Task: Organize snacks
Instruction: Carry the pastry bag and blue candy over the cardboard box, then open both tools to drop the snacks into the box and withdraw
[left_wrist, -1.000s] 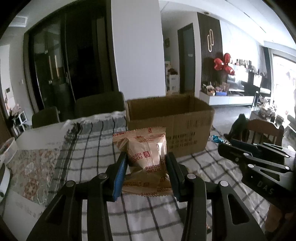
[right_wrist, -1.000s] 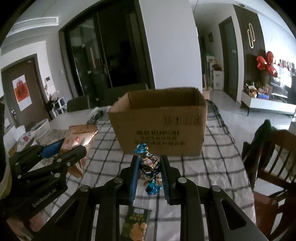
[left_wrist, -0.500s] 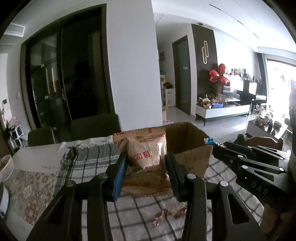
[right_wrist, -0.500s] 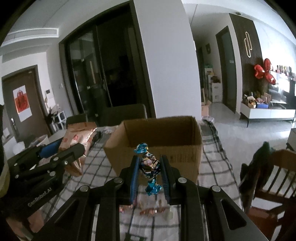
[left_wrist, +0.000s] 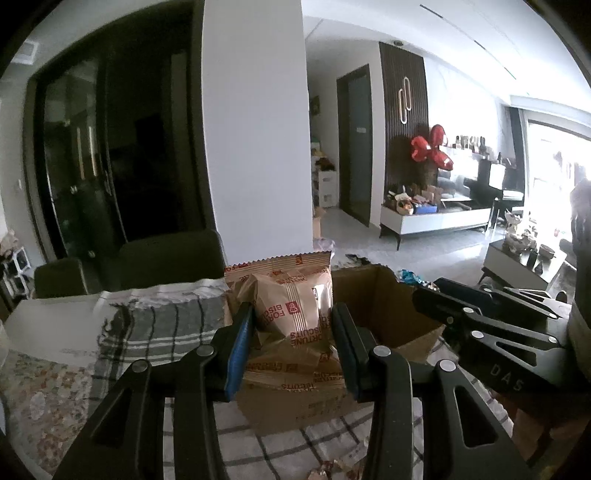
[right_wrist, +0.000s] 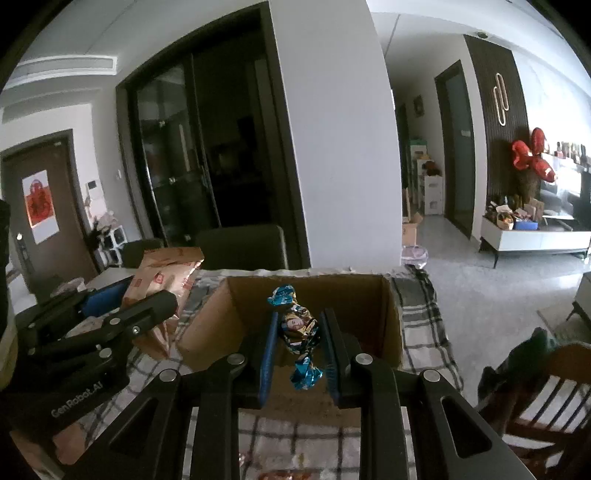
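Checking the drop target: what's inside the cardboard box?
Only bare brown inner walls of the cardboard box show. Its floor is hidden behind the right gripper and its blue-wrapped candy.

One biscuit packet (left_wrist: 291, 314), one wrapped candy (right_wrist: 299, 328), one cardboard box (right_wrist: 373, 306), two grippers.

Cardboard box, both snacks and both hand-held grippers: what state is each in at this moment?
Cardboard box: open-topped, upright on the checked cloth.
Fortune biscuit packet: clamped, held off the table near the box.
Blue-wrapped candy: clamped, held above the box opening.
Left hand-held gripper: shut on the packet.
Right hand-held gripper: shut on the candy.
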